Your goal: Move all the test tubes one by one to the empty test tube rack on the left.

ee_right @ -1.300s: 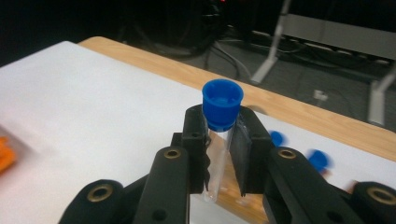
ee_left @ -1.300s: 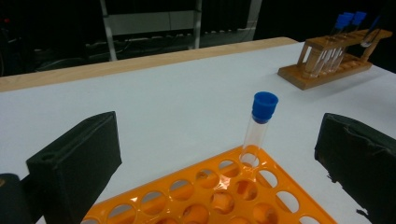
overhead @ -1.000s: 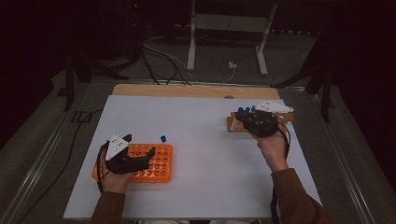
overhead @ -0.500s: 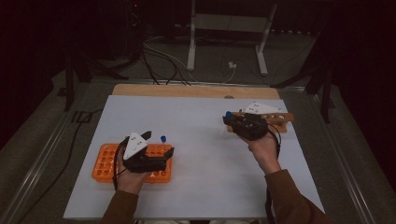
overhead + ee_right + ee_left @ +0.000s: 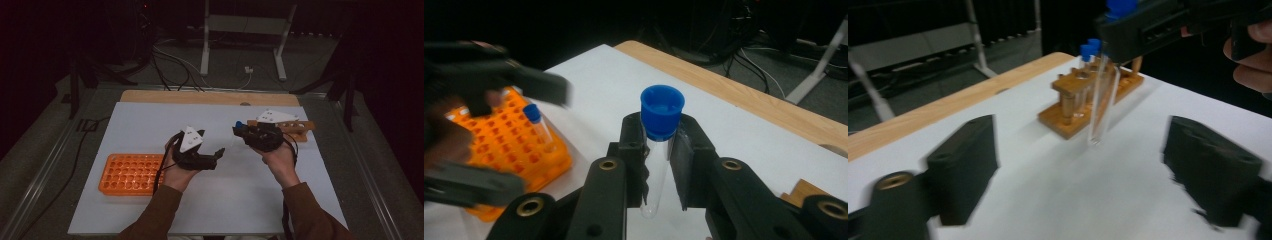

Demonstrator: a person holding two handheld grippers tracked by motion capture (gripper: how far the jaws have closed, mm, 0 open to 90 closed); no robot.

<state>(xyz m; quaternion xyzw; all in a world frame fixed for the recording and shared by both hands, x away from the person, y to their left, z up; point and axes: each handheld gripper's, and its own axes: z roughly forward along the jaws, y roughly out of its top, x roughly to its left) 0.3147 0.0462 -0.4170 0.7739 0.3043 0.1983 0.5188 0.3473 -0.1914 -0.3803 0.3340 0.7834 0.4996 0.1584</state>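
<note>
My right gripper (image 5: 659, 165) is shut on a clear tube (image 5: 655, 175) with a blue cap, holding it upright just under the cap. In the high view this gripper (image 5: 240, 131) hovers left of the wooden rack (image 5: 300, 129). My left gripper (image 5: 218, 153) hangs at the table's middle, pointing right at the held tube (image 5: 1100, 105). Its jaws (image 5: 1088, 170) stand open and have just been closing, with nothing pressed between them; the tube hangs farther off. The wooden rack (image 5: 1083, 97) carries a few blue-capped tubes. An orange rack (image 5: 131, 174) lies at the front left, with one blue-capped tube (image 5: 540, 129) standing in it.
A white sheet (image 5: 150, 125) covers the table, and a wooden board edge (image 5: 200, 97) runs along its back. Cables and a metal stand's legs (image 5: 205, 45) are on the floor behind. Metal rails border the table on both sides.
My left gripper has left the orange rack and travelled right to the table's middle, rising a little. My right gripper has carried the tube leftward away from the wooden rack.
</note>
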